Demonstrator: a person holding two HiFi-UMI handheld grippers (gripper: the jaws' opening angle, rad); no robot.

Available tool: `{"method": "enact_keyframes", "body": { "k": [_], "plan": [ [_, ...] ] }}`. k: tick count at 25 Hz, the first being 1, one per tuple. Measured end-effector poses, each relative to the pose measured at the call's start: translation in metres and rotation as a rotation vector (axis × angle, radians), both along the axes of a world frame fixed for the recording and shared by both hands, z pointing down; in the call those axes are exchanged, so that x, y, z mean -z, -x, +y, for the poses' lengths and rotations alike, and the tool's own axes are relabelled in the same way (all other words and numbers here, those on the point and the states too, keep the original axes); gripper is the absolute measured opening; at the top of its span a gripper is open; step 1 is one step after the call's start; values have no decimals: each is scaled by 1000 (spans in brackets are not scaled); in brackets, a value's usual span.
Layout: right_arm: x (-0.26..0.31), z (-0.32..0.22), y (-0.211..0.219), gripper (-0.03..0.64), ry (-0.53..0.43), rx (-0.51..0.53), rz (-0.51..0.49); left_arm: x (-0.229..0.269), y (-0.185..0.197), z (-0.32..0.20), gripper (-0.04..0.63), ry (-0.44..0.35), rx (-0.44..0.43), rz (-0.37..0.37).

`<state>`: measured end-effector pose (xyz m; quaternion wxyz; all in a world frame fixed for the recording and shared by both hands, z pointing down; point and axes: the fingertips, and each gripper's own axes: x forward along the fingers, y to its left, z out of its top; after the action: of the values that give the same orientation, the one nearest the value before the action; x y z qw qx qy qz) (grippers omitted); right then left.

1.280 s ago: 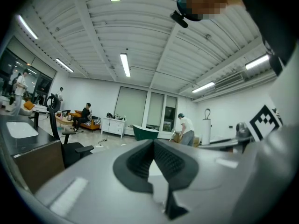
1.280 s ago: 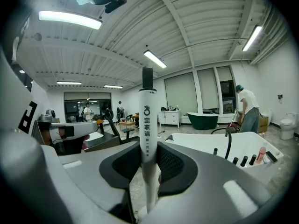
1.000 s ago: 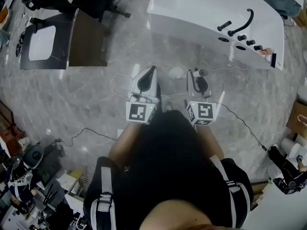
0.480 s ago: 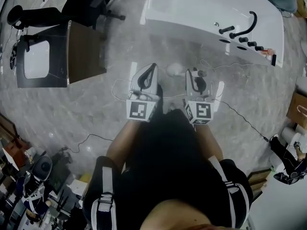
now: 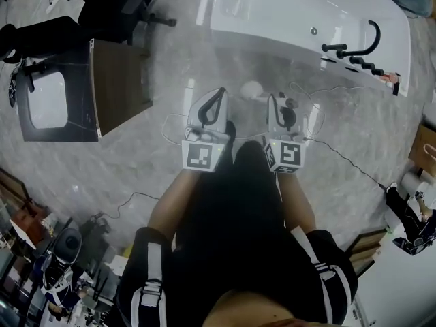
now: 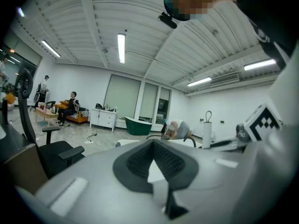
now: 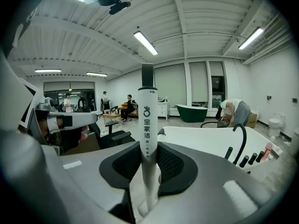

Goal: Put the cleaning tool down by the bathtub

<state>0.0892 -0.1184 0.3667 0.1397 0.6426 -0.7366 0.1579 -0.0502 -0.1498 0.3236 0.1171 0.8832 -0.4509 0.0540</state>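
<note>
The white bathtub (image 5: 272,19) with black taps (image 5: 361,43) stands just ahead on the grey floor; it also shows in the right gripper view (image 7: 201,139). My right gripper (image 5: 276,102) is shut on the cleaning tool (image 7: 147,139), a white printed handle with a black top that stands upright between the pads. In the head view the tool's dark top (image 5: 289,116) pokes up over that gripper. My left gripper (image 5: 216,95) is level beside it, a hand's width to the left, shut with nothing between its pads (image 6: 140,160). Both point at the tub's near side.
A dark desk (image 5: 116,87) with a white inset stands at left, with a black office chair (image 5: 116,5) behind it. Thin cables (image 5: 340,159) trail over the floor by the tub. Clutter lies at the lower left and right edges. People sit and stand far back.
Both grippers have moved forward toward the bathtub, which now lies closer ahead. The right gripper still holds the tool.
</note>
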Motion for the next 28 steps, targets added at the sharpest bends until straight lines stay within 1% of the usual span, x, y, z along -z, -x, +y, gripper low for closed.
{"method": "enact_keyframes", "body": {
  "k": [6, 12, 17, 21, 23, 28],
  "plan": [
    [-33, -31, 6, 95, 10, -21, 12, -27, 7, -33, 6, 2, 11, 10],
    [-71, -38, 5, 95, 20, -41, 12, -63, 2, -27, 6, 28, -13, 11],
    [-124, -58, 5, 95, 49, -47, 20, -104, 0, -40, 6, 37, -30, 16],
    [-166, -69, 2, 95, 65, -51, 35, -132, 2, -51, 6, 32, -9, 32],
    [-187, -70, 1, 95, 75, -53, 41, -148, 4, -50, 6, 37, -7, 27],
    [-243, -76, -4, 95, 112, -72, 51, -188, 6, -52, 6, 43, -34, 21]
  ]
}}
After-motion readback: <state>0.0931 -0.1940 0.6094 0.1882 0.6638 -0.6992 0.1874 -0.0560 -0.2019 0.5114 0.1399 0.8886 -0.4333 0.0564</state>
